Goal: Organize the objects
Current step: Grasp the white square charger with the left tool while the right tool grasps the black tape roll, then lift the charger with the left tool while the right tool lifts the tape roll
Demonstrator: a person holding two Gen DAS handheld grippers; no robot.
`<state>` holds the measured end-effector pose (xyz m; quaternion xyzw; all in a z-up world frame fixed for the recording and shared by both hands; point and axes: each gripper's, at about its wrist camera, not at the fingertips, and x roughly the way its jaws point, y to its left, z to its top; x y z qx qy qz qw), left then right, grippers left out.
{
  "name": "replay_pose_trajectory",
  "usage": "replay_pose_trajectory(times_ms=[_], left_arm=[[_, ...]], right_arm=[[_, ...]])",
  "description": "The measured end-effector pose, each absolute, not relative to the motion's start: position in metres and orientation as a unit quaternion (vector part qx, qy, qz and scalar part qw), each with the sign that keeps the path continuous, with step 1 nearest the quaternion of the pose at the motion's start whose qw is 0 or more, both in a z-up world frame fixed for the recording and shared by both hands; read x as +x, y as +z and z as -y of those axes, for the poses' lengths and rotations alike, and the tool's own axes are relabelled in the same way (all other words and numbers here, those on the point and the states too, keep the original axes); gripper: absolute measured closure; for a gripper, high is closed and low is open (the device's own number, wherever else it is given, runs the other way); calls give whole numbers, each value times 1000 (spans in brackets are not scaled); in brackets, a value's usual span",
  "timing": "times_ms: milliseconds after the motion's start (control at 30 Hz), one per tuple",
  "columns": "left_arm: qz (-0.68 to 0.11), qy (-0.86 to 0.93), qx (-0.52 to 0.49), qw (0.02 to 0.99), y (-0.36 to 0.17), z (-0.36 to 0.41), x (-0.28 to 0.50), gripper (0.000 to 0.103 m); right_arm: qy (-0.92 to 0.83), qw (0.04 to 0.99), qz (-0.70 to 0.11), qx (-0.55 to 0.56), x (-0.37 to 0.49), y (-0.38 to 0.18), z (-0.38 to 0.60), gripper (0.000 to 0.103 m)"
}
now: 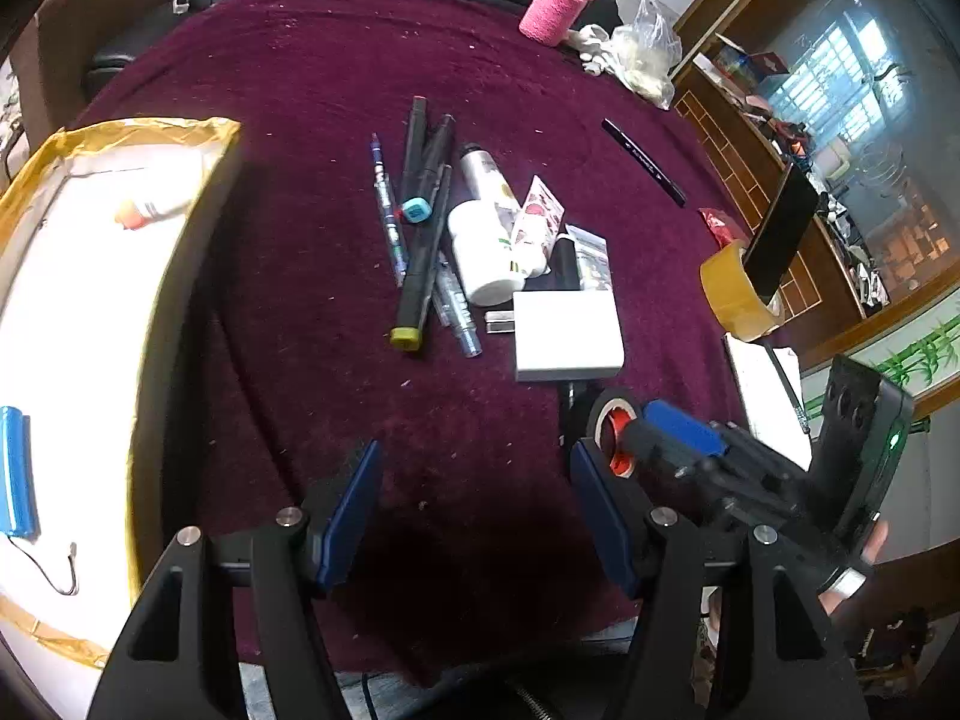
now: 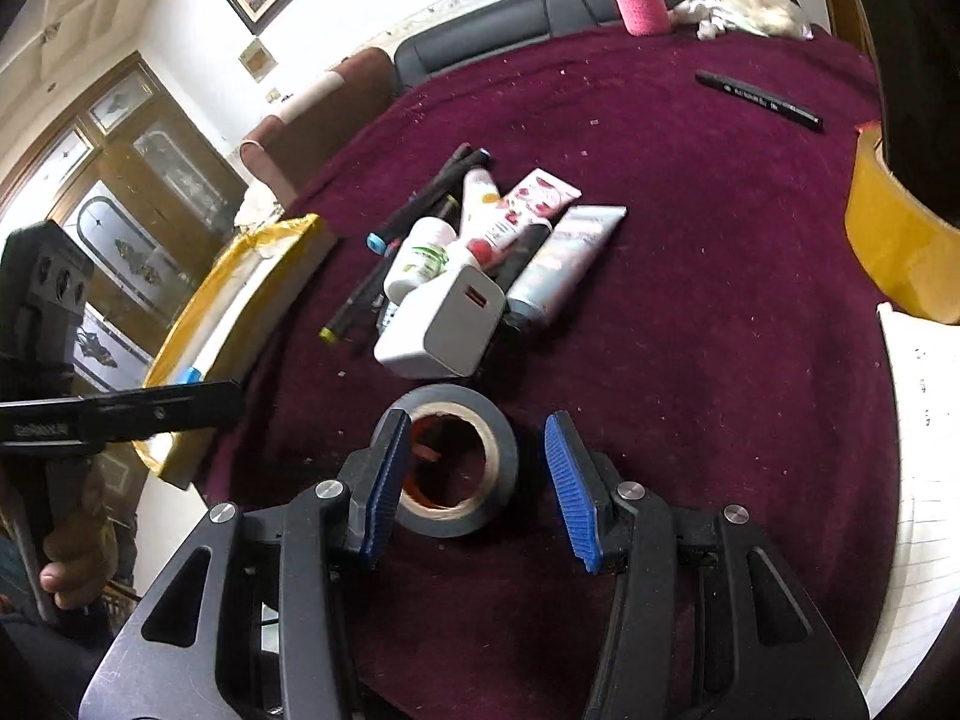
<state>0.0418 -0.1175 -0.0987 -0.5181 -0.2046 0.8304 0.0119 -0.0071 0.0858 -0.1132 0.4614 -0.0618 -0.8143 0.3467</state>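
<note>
A pile of markers point(image 1: 420, 228), pens, a white bottle point(image 1: 483, 252), tubes point(image 2: 555, 258) and a white charger point(image 1: 567, 333) point(image 2: 444, 324) lies on the maroon cloth. A black tape roll point(image 2: 456, 465) point(image 1: 612, 429) lies in front of the pile. My right gripper point(image 2: 477, 480) is open, its blue pads either side of the roll, the left pad touching it. My left gripper point(image 1: 474, 516) is open and empty above bare cloth. A yellow-taped white box point(image 1: 78, 324) at left holds a blue battery pack point(image 1: 15, 471) and a white tube point(image 1: 159, 207).
A yellow tape roll point(image 1: 735, 291) point(image 2: 894, 252) with a dark phone in it stands at right beside white paper point(image 2: 924, 456). A black pen point(image 1: 645, 162) lies apart. A pink cup point(image 1: 555, 6) and a plastic bag point(image 1: 645, 48) sit at the far edge.
</note>
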Motion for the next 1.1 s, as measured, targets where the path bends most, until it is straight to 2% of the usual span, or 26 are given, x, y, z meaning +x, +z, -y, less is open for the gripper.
replay_pose_trajectory(times_ms=[67, 167, 233, 467, 633, 1000, 1100], left_arm=[[196, 832, -518, 21, -99, 111, 33, 38], [179, 838, -515, 35, -99, 101, 16, 38], [165, 842, -511, 49, -99, 94, 3, 38], [161, 847, -496, 100, -99, 80, -54, 38], [152, 819, -532, 150, -118, 62, -83, 38], [108, 815, -547, 158, -124, 67, -32, 38], [133, 821, -538, 137, -121, 80, -21, 38]], right_arm=[[-814, 345, 51, 465, -6, -118, -81, 60], [-812, 343, 31, 471, -2, -124, -74, 73], [-819, 332, 20, 468, -1, -124, -74, 86], [-827, 303, 22, 473, -2, -121, -88, 88], [-841, 265, 27, 472, -6, -117, -101, 89], [-841, 244, 44, 481, -18, -117, -110, 89], [-841, 244, 44, 481, -19, -117, -109, 89]])
